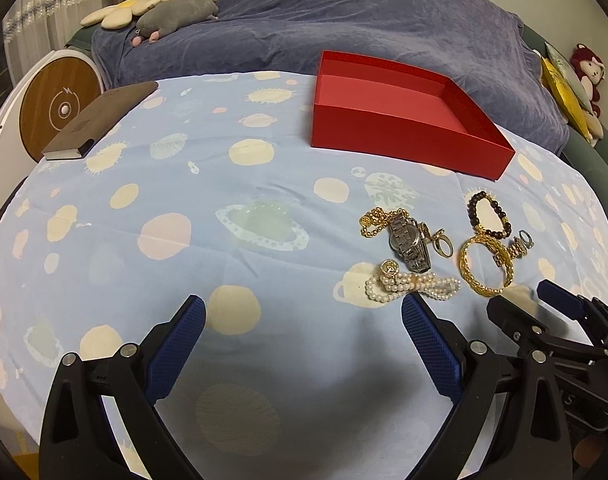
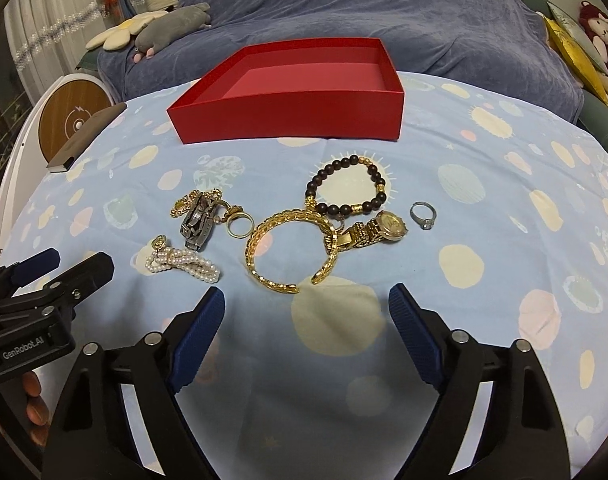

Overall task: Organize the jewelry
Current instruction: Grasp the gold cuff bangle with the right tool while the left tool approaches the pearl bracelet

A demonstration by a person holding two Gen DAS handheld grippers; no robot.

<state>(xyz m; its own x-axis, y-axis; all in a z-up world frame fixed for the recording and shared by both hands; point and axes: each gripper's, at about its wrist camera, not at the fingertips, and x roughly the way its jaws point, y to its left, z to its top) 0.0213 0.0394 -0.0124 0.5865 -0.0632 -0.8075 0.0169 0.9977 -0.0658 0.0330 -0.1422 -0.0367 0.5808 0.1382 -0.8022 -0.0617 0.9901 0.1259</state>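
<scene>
Planet-print cloth (image 2: pixel 504 152) | pearl bracelet (image 2: pixel 184 265) lies crosswise | both fingers wide, empty

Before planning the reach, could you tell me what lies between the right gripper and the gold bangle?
Only bare printed cloth separates the right gripper from the gold bangle, in the right wrist view.

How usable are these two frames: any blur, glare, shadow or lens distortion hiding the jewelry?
Left wrist view: strong fisheye bending of the red box, dark vignette corners; the pearl bracelet is sharp; the right gripper shows a slightly smeared fingertip. Right wrist view: same curvature; the gold bangle is crisp with mild highlights, and a soft shadow falls between the gripper fingers. Lighting is dim and even.
</scene>
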